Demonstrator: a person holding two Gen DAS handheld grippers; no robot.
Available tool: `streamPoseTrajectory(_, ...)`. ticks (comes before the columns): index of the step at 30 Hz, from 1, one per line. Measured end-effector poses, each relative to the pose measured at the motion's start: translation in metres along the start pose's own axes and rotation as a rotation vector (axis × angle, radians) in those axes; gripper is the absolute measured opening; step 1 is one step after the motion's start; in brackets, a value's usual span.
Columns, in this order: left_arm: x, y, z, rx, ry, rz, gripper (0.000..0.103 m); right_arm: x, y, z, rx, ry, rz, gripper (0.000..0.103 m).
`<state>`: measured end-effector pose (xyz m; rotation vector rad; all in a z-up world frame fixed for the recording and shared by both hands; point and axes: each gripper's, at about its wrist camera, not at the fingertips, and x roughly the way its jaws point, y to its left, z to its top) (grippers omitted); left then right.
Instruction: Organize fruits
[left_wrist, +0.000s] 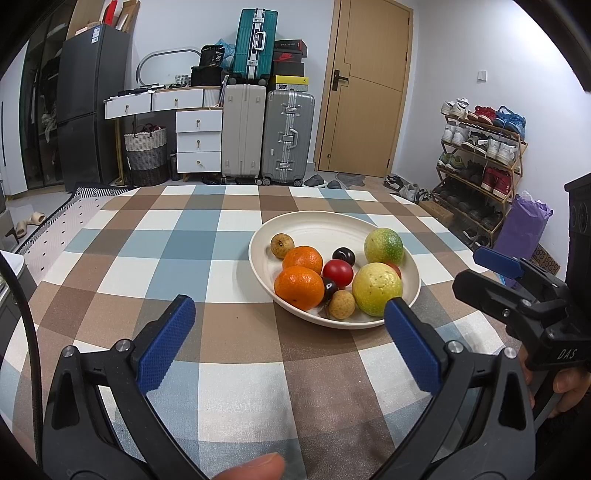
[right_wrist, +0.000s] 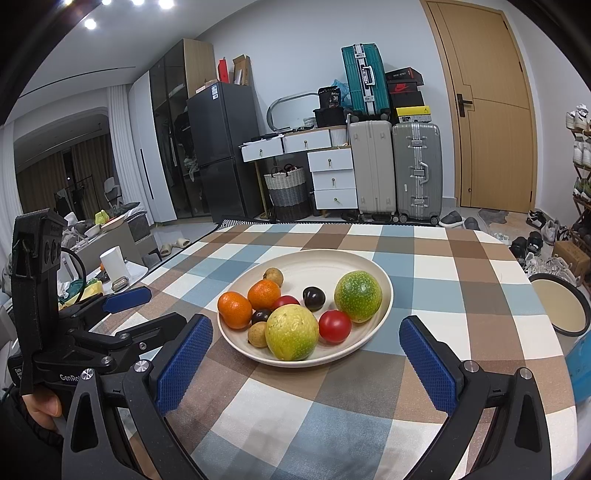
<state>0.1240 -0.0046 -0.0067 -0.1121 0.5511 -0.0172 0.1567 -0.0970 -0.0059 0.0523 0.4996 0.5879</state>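
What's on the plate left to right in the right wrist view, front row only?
On the plate, front row: orange → small tan fruit → yellow-green fruit → red tomato. Both grippers open, short of the plate.

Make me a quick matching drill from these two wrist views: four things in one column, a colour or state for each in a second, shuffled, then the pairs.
Column A
1. plate
2. tomato
3. left gripper
4. tablecloth

Column B
a. checked in brown, blue and white
b. red, resting in the plate
c. cream, holding the fruit
d. open, holding nothing, short of the plate

Pairs: 1-c, 2-b, 3-d, 4-a
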Motion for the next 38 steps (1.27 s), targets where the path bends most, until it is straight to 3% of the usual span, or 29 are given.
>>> streamPoseTrajectory(38, 0.0002, 0.0025, 0.0001, -0.007, -0.006, 0.002, 0.102, 0.0005, 0.0012, 0.0006, -0.002, 0.002, -0.001, 0.103)
